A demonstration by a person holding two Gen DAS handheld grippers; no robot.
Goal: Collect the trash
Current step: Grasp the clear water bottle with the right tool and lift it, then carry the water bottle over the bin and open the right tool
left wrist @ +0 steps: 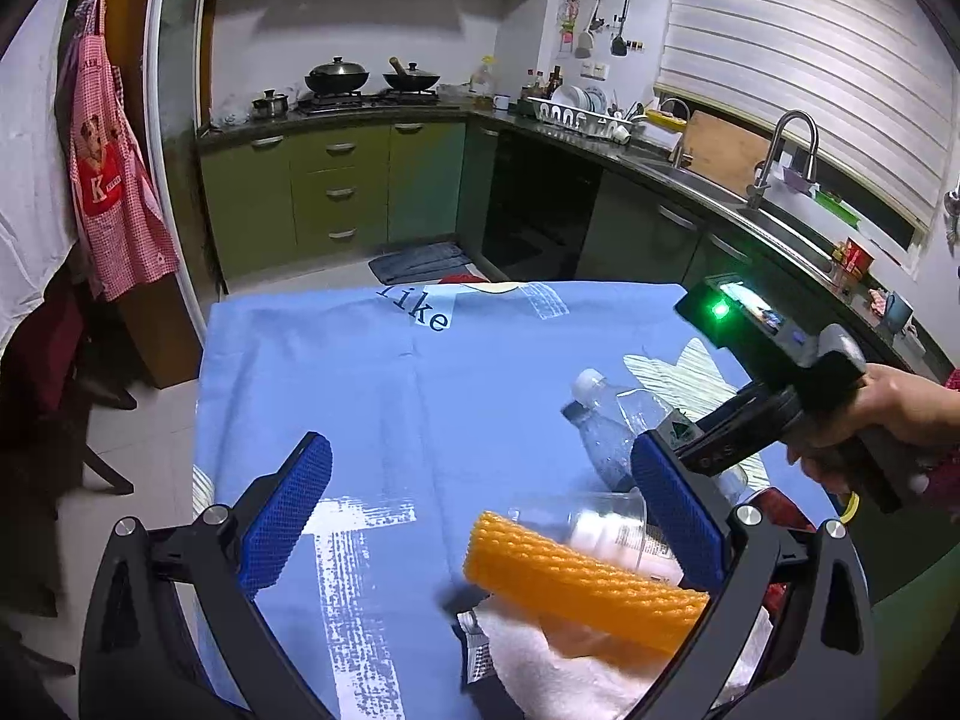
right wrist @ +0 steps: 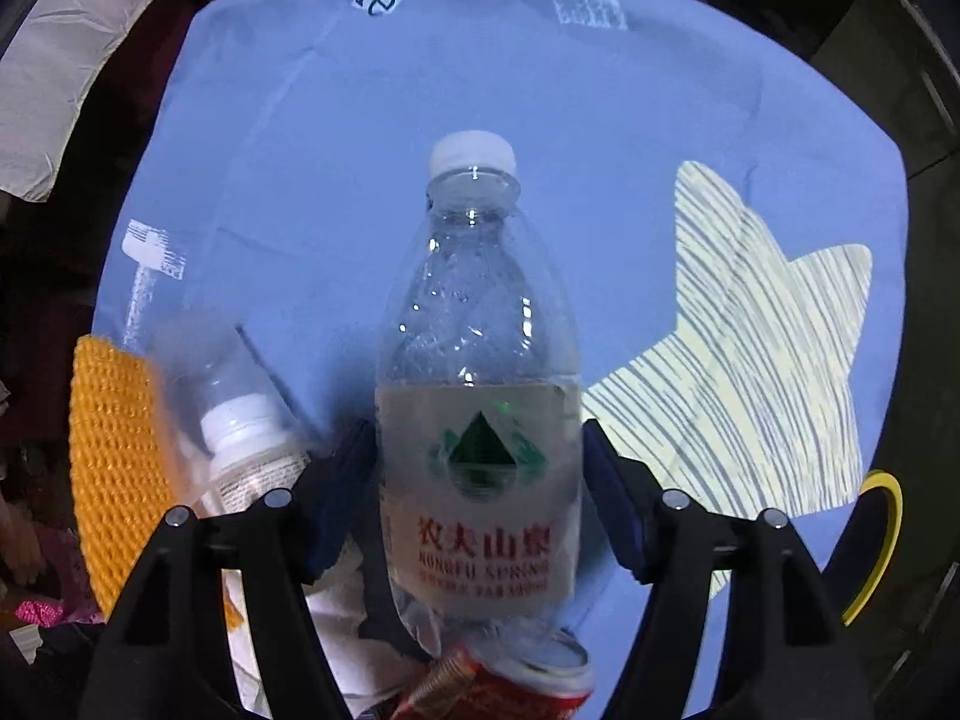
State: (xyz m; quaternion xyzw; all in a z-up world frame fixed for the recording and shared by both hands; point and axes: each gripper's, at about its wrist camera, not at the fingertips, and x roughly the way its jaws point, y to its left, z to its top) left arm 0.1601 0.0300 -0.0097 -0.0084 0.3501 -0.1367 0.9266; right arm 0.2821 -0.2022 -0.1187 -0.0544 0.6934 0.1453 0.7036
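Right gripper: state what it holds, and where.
Nothing is gripped. The right gripper straddles the water bottle at its label, but its pads stand clear of it.

Clear water bottle (right wrist: 480,396) lying between the spread pads of the right tool (right wrist: 477,504), untouched; small white-capped bottle (right wrist: 249,450) and orange mesh (right wrist: 114,468) at left on blue-clothed counter (right wrist: 288,180).

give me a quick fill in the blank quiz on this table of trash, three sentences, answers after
1. The clear water bottle between the right gripper's blue pads has a cap coloured ____.
2. The tablecloth under the trash is mostly ____ in colour.
3. The foam net sleeve lying near the left gripper is ____ in colour.

Missing words: white; blue; orange
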